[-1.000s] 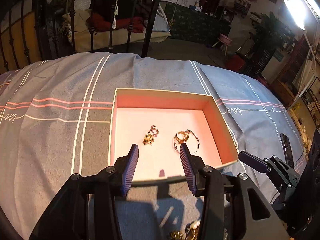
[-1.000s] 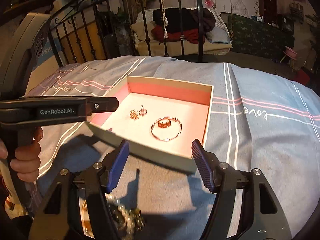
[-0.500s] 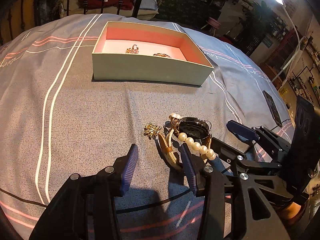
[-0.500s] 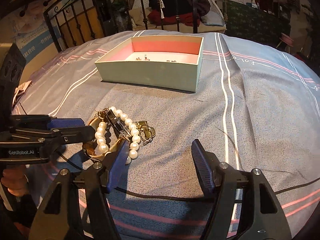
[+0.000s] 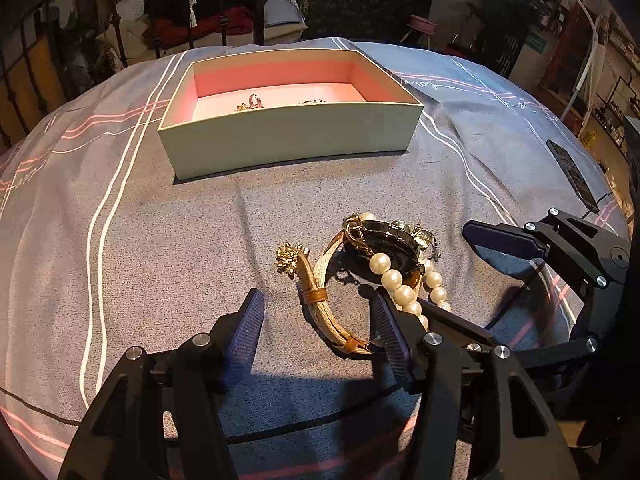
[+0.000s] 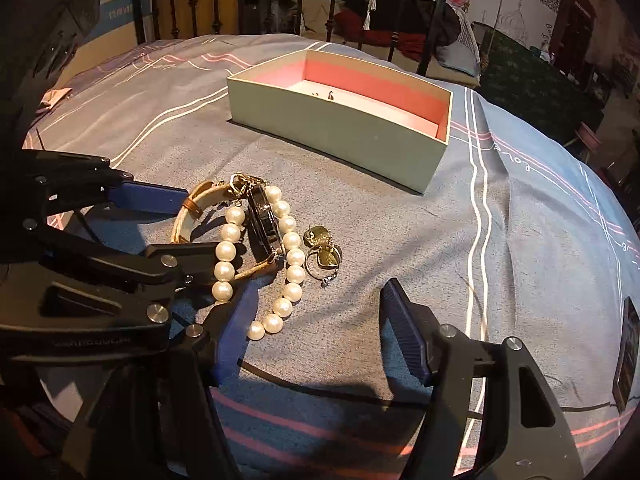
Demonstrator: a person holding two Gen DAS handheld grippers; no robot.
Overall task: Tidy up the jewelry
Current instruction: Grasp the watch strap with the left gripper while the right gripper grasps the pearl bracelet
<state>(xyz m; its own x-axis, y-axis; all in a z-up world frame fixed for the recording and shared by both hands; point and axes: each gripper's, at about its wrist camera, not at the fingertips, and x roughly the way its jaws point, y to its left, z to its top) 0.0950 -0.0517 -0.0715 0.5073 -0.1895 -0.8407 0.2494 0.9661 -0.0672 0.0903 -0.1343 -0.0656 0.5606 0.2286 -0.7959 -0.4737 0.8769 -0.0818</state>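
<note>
A pile of jewelry lies on the bedspread: a tan cord bracelet [image 5: 320, 296], a pearl bracelet [image 5: 400, 284], a black bangle [image 5: 384, 244] and a small gold charm [image 5: 289, 259]. The pile also shows in the right wrist view, with pearls [image 6: 294, 256], the bangle [image 6: 262, 224] and gold earrings [image 6: 322, 250]. The pale box with a pink inside [image 5: 288, 136] holds small gold pieces [image 5: 252, 103]. My left gripper [image 5: 316, 328] is open, its fingers either side of the cord bracelet. My right gripper [image 6: 316, 332] is open beside the pearls.
The box [image 6: 340, 124] sits further back on the grey striped bedspread [image 5: 120, 220]. A dark phone [image 5: 572, 172] lies at the right edge of the bed. An iron bed frame [image 6: 360, 0] and room clutter stand behind.
Both grippers drew back from above the box and came down low to the jewelry pile. The left gripper has closed in around the cord bracelet. Both stay open.
</note>
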